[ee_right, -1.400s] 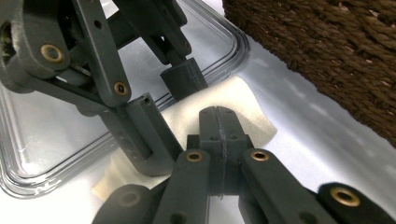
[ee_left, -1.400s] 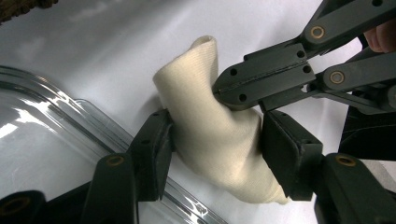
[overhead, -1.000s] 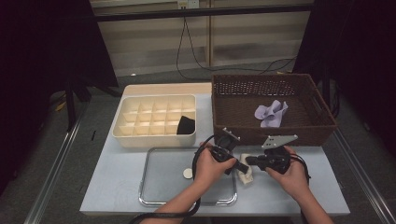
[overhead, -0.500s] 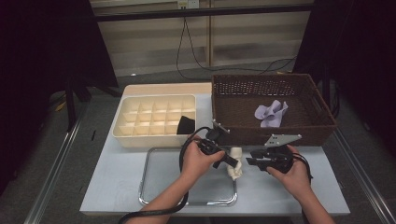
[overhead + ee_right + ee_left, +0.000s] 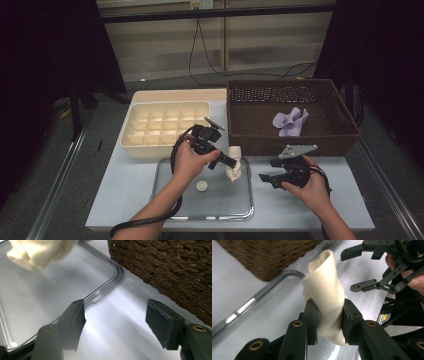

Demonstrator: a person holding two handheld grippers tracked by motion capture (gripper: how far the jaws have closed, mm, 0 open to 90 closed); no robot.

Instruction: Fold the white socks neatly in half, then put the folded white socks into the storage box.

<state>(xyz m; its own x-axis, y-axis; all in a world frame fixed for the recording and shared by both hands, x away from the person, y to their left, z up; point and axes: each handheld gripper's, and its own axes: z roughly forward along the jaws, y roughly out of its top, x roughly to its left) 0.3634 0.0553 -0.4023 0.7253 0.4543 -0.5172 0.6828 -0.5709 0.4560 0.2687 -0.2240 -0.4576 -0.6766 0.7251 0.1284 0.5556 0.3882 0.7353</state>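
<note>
While pinched by the left gripper [image 5: 329,322], the cream cloth roll [image 5: 325,290] stands upright at frame centre. Its long axis runs vertical. The right gripper [image 5: 115,322], lower right, has just been opening, jaws spread, nothing between.

Overhead light is brightening the table [image 5: 125,200] while the surroundings are staying dark. Glare is streaking the tray [image 5: 30,305], the cloth [image 5: 37,251] is blurring, and the basket [image 5: 262,257] is looking soft.

It looked like a lab or test room, not a home: grey table [image 5: 125,200] on metal rails, dark curtains at both sides, closed blinds behind, a cable [image 5: 200,50] hanging from a wall socket, w/ bare floor.
</note>
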